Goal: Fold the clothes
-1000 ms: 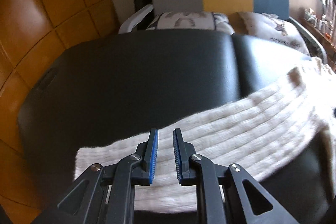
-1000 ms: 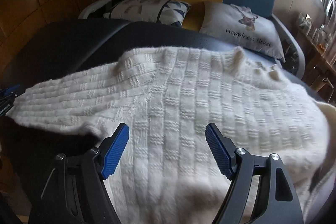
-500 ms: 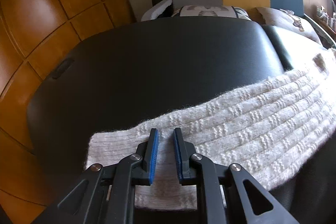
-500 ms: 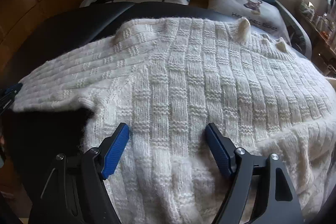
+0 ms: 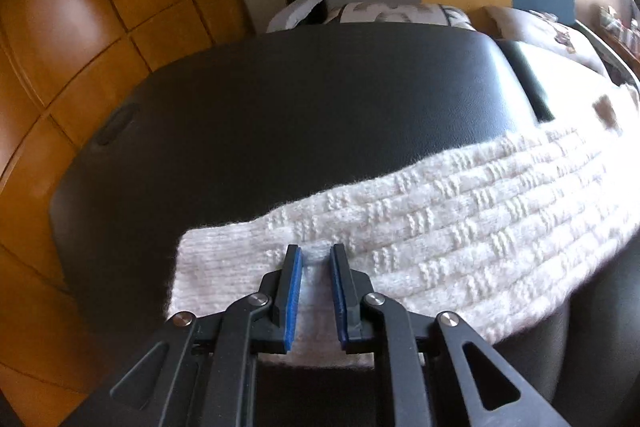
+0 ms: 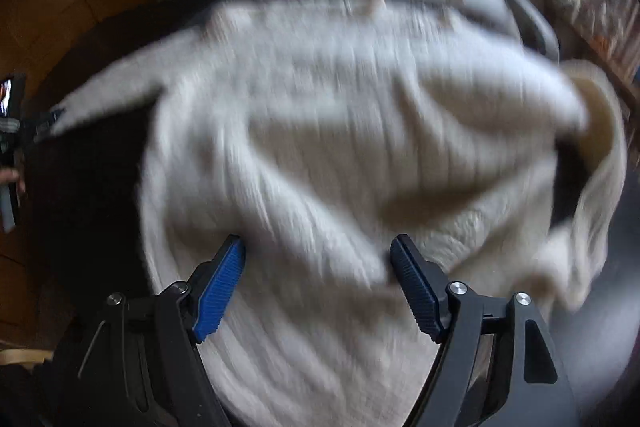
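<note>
Sweater (image 5: 440, 227) cuff pinched in left claw (image 5: 316, 267).

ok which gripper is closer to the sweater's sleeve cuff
Left. The left gripper is right at the sleeve cuff, its jaws nearly closed over the knit. The right gripper is wide open over the sweater's body.

No lettering reads clearly; the cushion (image 5: 396, 14) print is perhaps letters, blurred.
</note>
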`<action>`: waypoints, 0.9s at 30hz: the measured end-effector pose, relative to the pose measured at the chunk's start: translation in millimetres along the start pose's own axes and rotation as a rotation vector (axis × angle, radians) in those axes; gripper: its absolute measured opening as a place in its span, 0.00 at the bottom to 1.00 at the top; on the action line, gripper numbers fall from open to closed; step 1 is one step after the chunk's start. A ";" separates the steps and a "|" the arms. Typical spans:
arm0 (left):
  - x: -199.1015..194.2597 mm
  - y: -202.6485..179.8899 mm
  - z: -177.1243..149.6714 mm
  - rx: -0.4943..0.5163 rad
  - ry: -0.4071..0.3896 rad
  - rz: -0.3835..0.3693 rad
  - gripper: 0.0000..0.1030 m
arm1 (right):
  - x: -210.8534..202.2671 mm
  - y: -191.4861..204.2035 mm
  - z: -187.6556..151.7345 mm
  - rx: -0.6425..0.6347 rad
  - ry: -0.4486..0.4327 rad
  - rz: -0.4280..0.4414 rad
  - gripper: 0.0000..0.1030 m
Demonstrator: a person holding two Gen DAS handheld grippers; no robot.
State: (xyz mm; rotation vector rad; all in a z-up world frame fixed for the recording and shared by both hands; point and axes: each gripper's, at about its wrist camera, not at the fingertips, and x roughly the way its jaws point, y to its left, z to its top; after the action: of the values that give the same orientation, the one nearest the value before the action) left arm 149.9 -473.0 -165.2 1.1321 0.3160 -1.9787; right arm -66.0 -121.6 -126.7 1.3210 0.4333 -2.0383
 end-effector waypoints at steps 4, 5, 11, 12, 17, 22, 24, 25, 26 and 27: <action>-29.1 -9.4 1.3 -0.140 0.033 -0.252 0.13 | -25.5 -22.4 -24.9 0.116 -0.074 0.110 0.76; -37.9 -22.7 -3.7 -0.146 0.052 -0.374 0.13 | -33.0 -32.2 -30.4 0.159 -0.094 0.141 0.76; -81.1 -127.2 -50.0 -0.026 0.198 -0.872 0.13 | -64.6 -88.8 -81.3 0.353 -0.152 0.203 0.76; -87.1 -146.2 -57.8 0.004 0.221 -0.914 0.13 | -69.6 -98.2 -90.1 0.385 -0.161 0.212 0.76; -130.3 -228.4 -89.6 0.212 0.222 -0.982 0.13 | -81.9 -107.1 -116.9 0.389 -0.186 0.169 0.76; -189.5 -285.0 -107.1 0.550 0.033 -0.991 0.14 | -87.1 -91.1 -122.0 0.298 -0.212 0.134 0.76; -209.7 -307.9 -115.7 0.674 -0.023 -1.010 0.14 | -87.5 -90.7 -124.8 0.300 -0.209 0.133 0.76; -214.8 -317.4 -119.5 0.725 -0.035 -1.014 0.16 | -87.9 -92.6 -127.4 0.316 -0.212 0.138 0.76; -218.9 -326.5 -123.2 0.774 -0.044 -1.016 0.16 | -88.3 -94.6 -130.1 0.333 -0.215 0.142 0.76; -220.4 -334.2 -128.0 0.829 -0.047 -1.017 0.16 | -89.2 -97.1 -133.3 0.350 -0.219 0.146 0.76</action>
State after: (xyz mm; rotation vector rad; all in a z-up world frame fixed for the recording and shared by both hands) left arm 33.6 -72.0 -116.3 1.6016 0.0010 -3.2042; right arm -17.9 58.9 -111.9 1.2625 -0.1223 -2.1681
